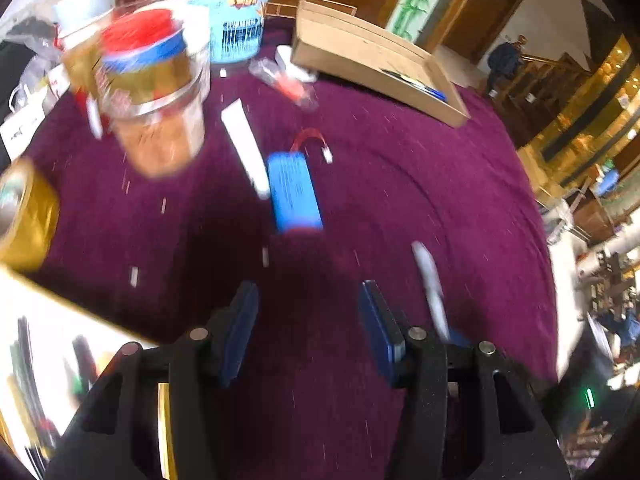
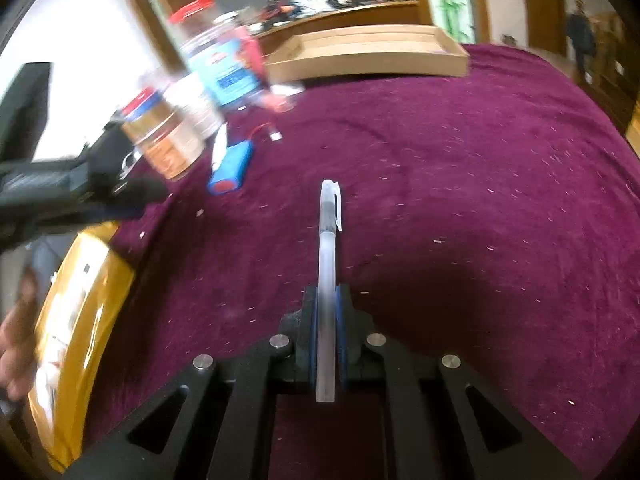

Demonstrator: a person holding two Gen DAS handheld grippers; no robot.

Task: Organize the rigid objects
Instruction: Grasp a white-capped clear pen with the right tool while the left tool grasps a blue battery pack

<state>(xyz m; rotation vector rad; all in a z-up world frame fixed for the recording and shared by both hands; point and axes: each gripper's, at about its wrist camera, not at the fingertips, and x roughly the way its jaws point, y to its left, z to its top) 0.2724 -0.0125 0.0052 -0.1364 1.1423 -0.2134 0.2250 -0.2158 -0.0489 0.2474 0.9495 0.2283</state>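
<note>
Right gripper (image 2: 327,312) jaws clamp pen (image 2: 329,240); left gripper (image 1: 308,312) jaws parted, empty.

The table (image 2: 460,168) has a dark purple fuzzy cloth on it, with tiny pale specks all over. A blue battery (image 1: 294,192) lies near the middle of the left wrist picture, with a red wire (image 1: 308,136) at its far end. A white strip (image 1: 245,146) lies just left of it, touching it or nearly so. At the upper left stand a jar with a red lid (image 1: 152,92) and a tub with a blue label (image 1: 234,20), both blurry. A flat cardboard box (image 1: 372,64) sits at the upper right. A gold tin (image 1: 24,216) is at the left edge.
</note>
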